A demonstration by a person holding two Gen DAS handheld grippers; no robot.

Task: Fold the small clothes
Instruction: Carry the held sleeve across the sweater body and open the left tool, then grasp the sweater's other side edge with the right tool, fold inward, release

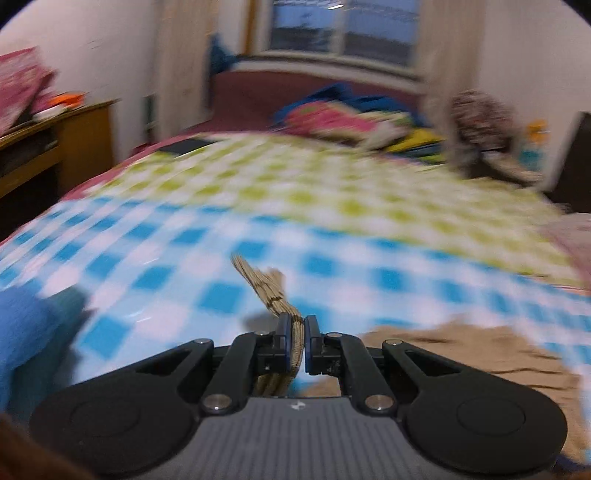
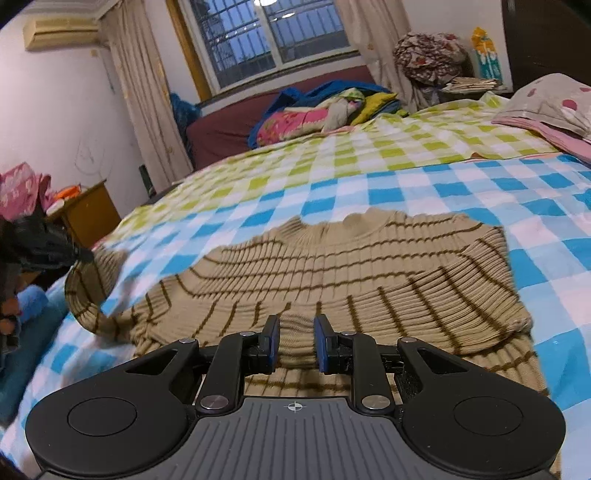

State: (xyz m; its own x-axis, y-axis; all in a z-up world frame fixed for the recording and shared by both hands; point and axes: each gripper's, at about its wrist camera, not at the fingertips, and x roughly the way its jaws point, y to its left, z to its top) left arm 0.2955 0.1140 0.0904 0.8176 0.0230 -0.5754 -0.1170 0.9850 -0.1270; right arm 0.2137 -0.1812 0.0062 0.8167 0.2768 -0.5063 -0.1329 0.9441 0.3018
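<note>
Left gripper (image 1: 294,341) is clamped tight on the cuff end of a sleeve (image 1: 271,291), with the ribbed tan knit bunched between the blue pads and a bit poking out past the tips. The left wrist view is pretty blurry, so not much else is sharp there.

Right gripper (image 2: 295,343) has its jaws apart with nothing between them, and it's sitting low over the bottom part of the striped sweater (image 2: 351,266); can't tell if it's actually touching the fabric.

The sweater is tan with thin brown stripes, spread flat on the blue-and-white part of the checkered bedsheet (image 2: 461,184), collar pointing toward the window (image 2: 269,33). Its one sleeve arcs off to the left, up to the other gripper at the frame edge.

Further back there's a pile of bedding (image 2: 317,110) and a polka-dot pillow (image 2: 550,99) on the right.
</note>
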